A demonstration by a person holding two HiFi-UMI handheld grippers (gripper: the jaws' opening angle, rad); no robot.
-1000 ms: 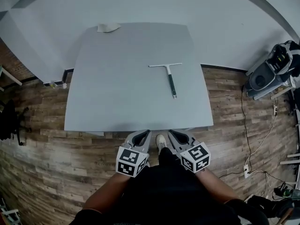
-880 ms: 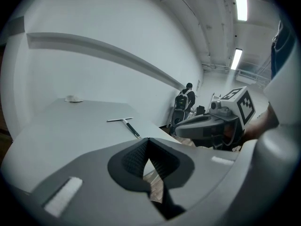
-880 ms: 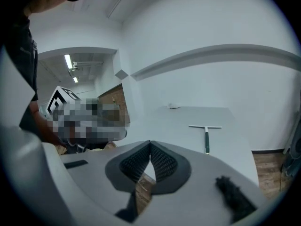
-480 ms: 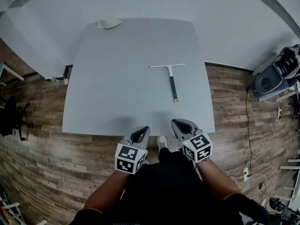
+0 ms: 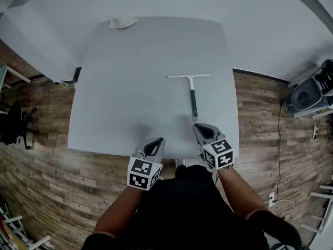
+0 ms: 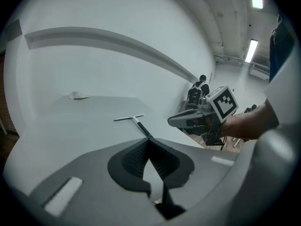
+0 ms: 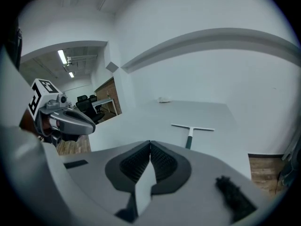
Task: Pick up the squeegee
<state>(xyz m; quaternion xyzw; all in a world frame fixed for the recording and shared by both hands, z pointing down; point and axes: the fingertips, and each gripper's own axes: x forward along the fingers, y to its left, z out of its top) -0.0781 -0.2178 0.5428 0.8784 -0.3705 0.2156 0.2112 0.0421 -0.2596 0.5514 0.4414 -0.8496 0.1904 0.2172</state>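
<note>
A floor (image 5: 47,181) of brown wooden planks is seen around a wide, square worktop (image 5: 130,103), whose grey surface is flat, matt and almost bare. Two grippers are held side by side over its near edge.

The left gripper (image 5: 155,141) is kept well apart from the task's thing. Its ribbed black jaws are closed tip to tip and nothing is held between them. The right gripper (image 5: 201,127) is pointed at the squeegee (image 5: 191,87), close to the near end of its handle (image 5: 194,103), but no contact is seen. Its jaws are also pressed together and empty.

The squeegee is laid flat on the right half of the worktop, in a T shape. A long, thin, pale blade bar (image 5: 179,76) is at the far side, and the straight dark green handle runs toward the person. The squeegee is judged to be light and stiff, with a hard, probably smooth handle that may slip a little. The blade edge is likely soft rubber and should not be squeezed. The middle of the handle is judged the best place to be gripped, once the jaws are opened.

A small, pale, crumpled cloth (image 5: 123,22) is left at the far left corner.
</note>
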